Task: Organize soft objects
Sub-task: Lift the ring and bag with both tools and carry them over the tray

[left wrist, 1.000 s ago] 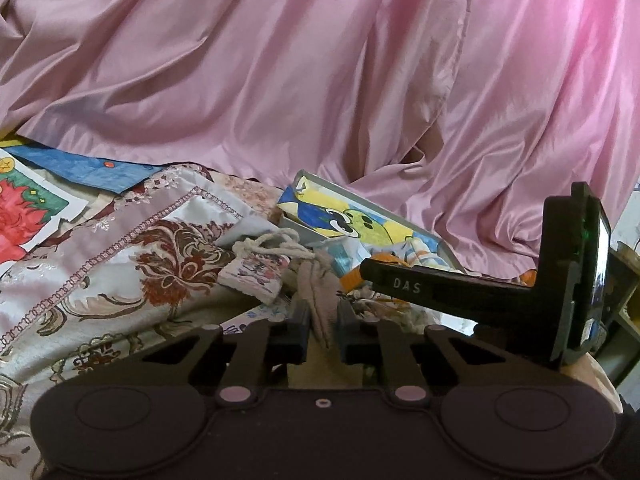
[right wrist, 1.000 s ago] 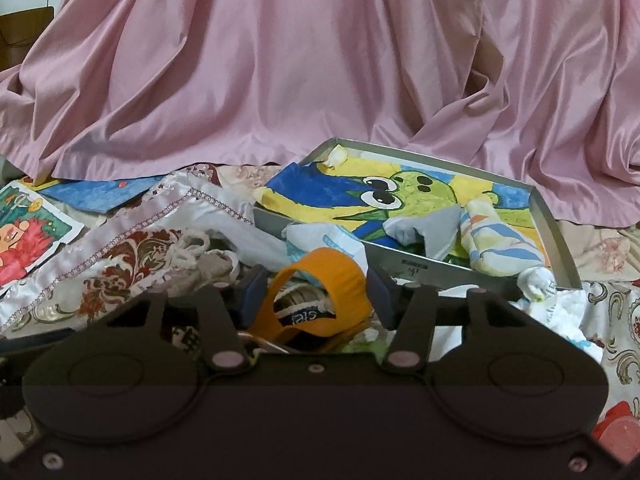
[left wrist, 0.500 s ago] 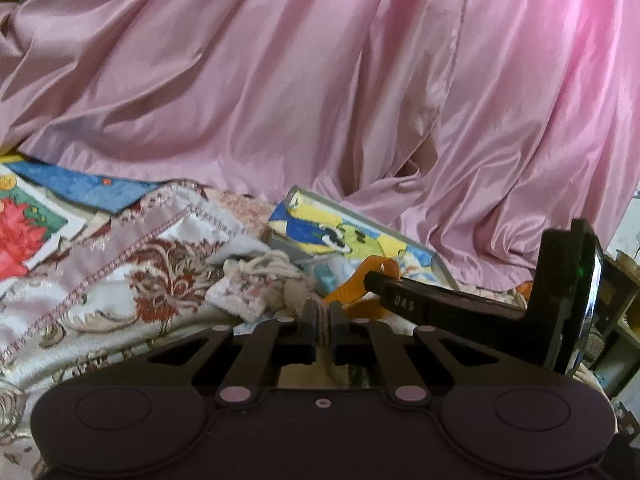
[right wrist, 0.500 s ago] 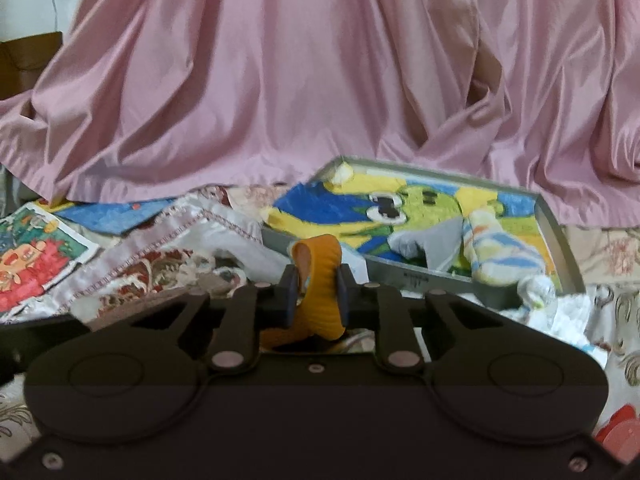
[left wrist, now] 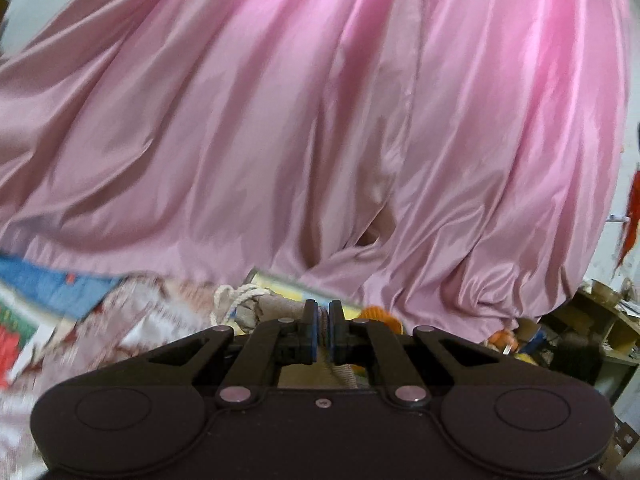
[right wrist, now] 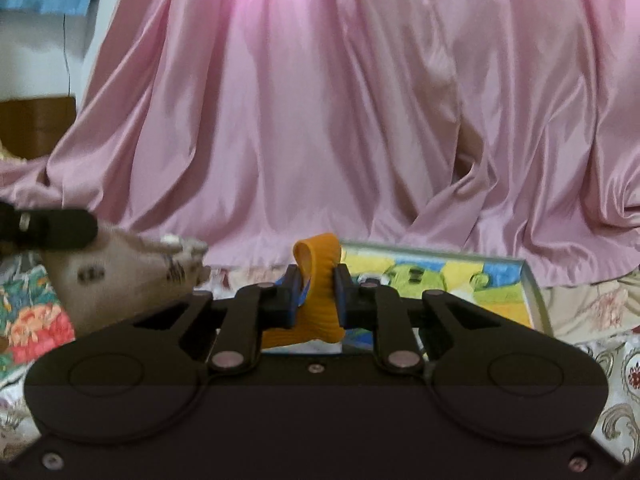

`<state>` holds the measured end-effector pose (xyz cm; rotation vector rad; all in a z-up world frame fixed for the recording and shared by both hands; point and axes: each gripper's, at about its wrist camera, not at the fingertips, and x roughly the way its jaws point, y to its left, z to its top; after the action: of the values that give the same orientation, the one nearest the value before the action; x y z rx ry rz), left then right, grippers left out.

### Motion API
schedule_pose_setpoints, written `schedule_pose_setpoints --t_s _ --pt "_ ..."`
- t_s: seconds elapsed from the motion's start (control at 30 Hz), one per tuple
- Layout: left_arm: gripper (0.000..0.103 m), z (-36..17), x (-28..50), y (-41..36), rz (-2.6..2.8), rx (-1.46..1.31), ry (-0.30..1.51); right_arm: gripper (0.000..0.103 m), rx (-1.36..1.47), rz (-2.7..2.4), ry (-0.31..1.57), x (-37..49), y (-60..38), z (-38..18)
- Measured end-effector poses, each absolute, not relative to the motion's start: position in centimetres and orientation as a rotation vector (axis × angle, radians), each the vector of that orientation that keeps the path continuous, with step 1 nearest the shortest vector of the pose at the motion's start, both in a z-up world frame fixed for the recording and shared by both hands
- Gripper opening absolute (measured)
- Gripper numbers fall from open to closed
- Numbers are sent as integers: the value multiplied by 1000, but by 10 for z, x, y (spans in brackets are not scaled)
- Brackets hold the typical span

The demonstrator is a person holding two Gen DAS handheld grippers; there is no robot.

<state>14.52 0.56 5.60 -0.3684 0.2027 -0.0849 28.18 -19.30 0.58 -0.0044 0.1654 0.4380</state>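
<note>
Left wrist view: left gripper (left wrist: 324, 334) at lower centre, jaws clamped on beige pouch (left wrist: 260, 312), coarse weave with twisted cord. Right wrist view only: same pouch hanging at left edge; at centre, right gripper (right wrist: 317, 298) clamped on ribbed orange band (right wrist: 318, 280); at right, metal tray (right wrist: 534, 300) lined with cartoon print. Glossy pink drape (right wrist: 320, 120) across upper frame.
</note>
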Motion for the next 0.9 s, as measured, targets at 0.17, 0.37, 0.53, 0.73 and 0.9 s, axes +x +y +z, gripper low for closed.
schedule_pose_setpoints --t_s 0.17,0.37,0.53,0.73,0.9 --pt "4 82 178 1 -146 -360 180 11 49 406 138 298 -221 7" --pt "5 96 236 -17 -220 -333 176 11 90 350 124 317 -251 0" --pt "5 94 286 -37 -261 -299 145 11 128 304 132 336 -276 -12" --pt "5 79 333 -56 -287 -275 144 11 195 265 162 381 -298 -36" --pt "5 56 357 -60 -294 -280 178 11 216 245 204 406 -304 -55"
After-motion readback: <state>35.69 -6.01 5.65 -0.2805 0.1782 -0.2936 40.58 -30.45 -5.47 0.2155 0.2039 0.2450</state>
